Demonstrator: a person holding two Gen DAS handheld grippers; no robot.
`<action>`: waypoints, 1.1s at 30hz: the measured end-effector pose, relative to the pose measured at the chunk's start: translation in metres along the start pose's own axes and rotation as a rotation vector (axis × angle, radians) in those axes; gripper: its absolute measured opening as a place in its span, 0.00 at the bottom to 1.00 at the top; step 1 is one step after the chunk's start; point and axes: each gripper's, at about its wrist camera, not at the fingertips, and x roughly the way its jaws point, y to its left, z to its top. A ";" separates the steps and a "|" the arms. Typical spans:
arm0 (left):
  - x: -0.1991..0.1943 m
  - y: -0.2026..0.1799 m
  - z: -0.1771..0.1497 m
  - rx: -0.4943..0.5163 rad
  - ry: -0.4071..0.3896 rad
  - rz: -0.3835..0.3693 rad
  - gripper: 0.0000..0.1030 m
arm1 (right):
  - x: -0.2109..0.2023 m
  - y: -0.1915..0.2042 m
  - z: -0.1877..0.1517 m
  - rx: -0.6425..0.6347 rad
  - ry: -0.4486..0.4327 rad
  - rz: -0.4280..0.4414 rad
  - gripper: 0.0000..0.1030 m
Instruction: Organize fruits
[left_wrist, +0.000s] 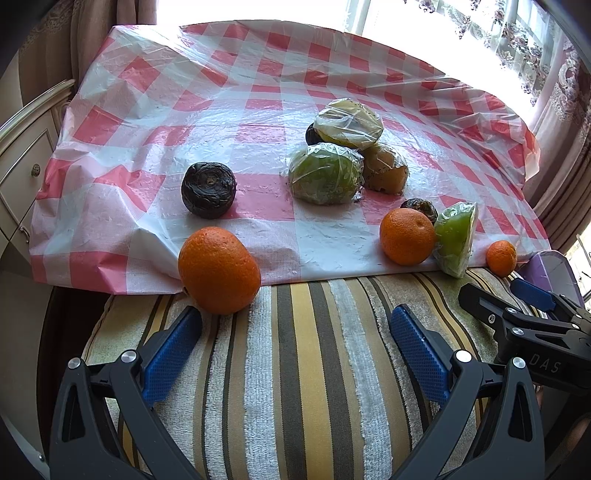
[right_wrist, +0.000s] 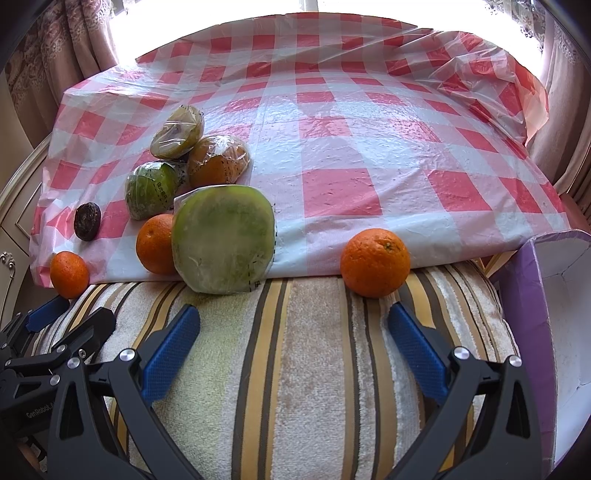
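Just ahead of the left gripper (left_wrist: 293, 347), whose fingers stand wide apart and empty, an orange (left_wrist: 219, 270) sits left of centre, nearly touching the left finger (left_wrist: 171, 354). The right gripper (right_wrist: 293, 347), equally spread and empty, has its own orange (right_wrist: 375, 262) ahead and slightly right. Farther back on the checked cloth (left_wrist: 221, 110), wrapped fruits (left_wrist: 325, 179) cluster. Only the right view shows the purple box (right_wrist: 528, 295) interior.
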 end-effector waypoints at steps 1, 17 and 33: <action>-0.001 0.000 0.000 0.000 -0.003 -0.001 0.96 | -0.001 -0.001 -0.001 0.004 0.000 0.005 0.99; -0.020 0.002 0.000 0.001 -0.090 -0.006 0.91 | -0.009 0.008 0.006 -0.079 -0.003 0.052 0.99; -0.014 0.031 0.020 -0.129 -0.088 0.023 0.64 | -0.002 0.020 0.038 -0.076 -0.045 0.170 0.99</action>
